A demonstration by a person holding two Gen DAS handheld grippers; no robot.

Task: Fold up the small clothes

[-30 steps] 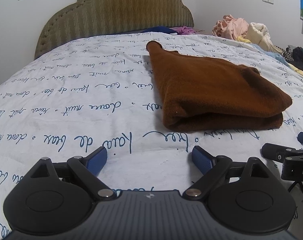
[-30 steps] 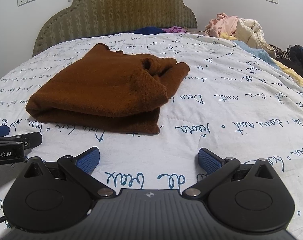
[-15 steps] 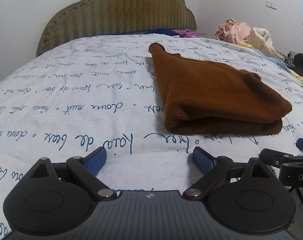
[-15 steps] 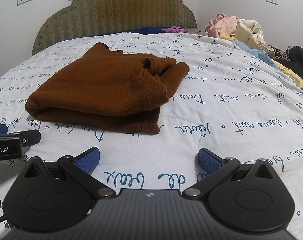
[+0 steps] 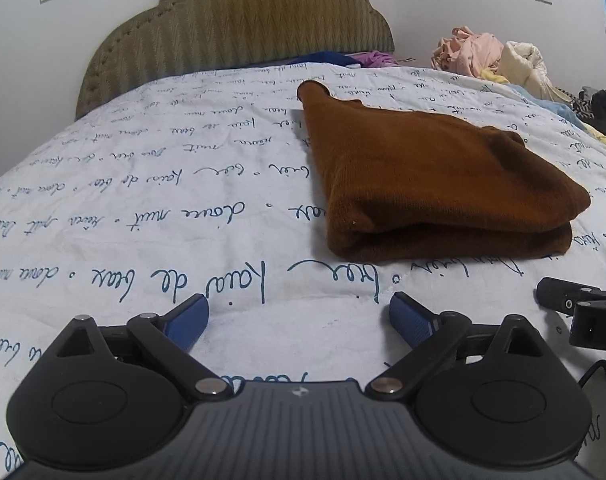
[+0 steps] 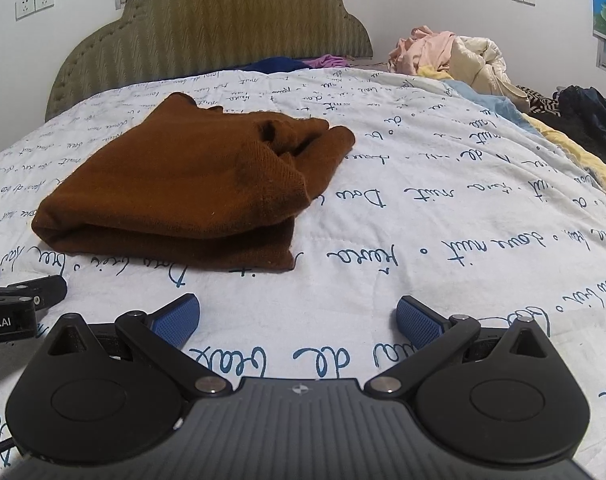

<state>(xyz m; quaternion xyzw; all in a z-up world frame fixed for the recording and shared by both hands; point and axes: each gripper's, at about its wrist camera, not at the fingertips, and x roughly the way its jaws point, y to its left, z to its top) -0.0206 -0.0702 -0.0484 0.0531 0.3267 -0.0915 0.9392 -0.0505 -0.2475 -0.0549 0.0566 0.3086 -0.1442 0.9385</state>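
Observation:
A brown knit garment (image 5: 431, 184) lies folded in layers on the white bedspread with blue script (image 5: 143, 208). In the left wrist view it is ahead and to the right; in the right wrist view the garment (image 6: 183, 188) is ahead and to the left. My left gripper (image 5: 297, 318) is open and empty, low over the bedspread, short of the garment's near edge. My right gripper (image 6: 297, 318) is open and empty too, short of the garment's near right corner. Each gripper shows at the edge of the other's view.
An olive padded headboard (image 5: 239, 28) stands at the far end. A heap of pink, cream and dark clothes (image 6: 455, 56) lies at the far right of the bed. Blue and purple cloth (image 6: 287, 63) lies by the headboard.
Both grippers have drawn back slightly and stay open. The garment has not moved.

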